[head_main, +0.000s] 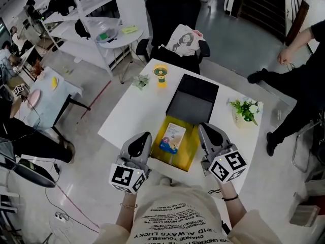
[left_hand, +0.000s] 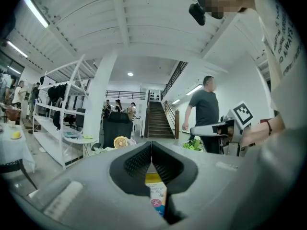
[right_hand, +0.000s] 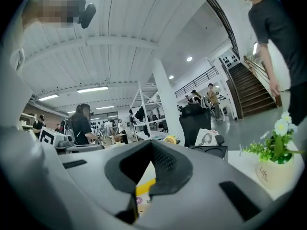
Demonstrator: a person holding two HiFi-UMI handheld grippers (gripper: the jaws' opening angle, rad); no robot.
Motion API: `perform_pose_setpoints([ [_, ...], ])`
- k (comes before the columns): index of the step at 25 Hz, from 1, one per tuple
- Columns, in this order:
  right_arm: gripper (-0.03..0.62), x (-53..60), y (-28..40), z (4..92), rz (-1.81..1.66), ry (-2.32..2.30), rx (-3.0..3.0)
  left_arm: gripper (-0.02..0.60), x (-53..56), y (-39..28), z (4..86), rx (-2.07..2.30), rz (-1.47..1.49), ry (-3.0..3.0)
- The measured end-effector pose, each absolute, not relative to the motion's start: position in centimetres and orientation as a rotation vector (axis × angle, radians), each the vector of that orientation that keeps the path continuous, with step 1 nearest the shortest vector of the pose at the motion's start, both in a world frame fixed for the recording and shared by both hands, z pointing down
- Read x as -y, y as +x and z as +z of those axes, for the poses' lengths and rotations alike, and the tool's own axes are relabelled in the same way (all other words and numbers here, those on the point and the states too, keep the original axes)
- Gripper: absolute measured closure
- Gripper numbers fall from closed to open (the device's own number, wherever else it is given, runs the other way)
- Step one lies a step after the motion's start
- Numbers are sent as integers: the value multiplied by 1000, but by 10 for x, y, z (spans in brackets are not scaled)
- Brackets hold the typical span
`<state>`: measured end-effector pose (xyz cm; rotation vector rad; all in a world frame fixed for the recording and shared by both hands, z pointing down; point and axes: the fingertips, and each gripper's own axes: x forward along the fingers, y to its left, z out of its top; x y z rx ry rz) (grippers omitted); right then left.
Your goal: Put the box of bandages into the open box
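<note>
left gripper [head_main: 145, 138], right gripper [head_main: 204, 130]: jaws together, empty; box of bandages [head_main: 172, 137] lay inside open box [head_main: 189, 151]; grippers best lifted clear, rim untouched

The open box [head_main: 189, 155] sits at the near edge of the white counter [head_main: 134, 117], a shallow tray lined in bright yellow. Its black lid [head_main: 193, 99] lies folded back flat on the far side. The box of bandages [head_main: 172, 136] lies flat inside the yellow tray, towards its left, pale with blue and yellow print.
</note>
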<state>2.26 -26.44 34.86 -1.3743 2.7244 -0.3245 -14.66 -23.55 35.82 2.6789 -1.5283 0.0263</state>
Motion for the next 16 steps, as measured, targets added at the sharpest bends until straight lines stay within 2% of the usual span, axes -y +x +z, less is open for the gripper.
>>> perform_pose_setpoints([
  [16, 589, 272, 35, 357, -344, -1429, -2705, 558, 237, -151, 364, 1588, 49, 2642],
])
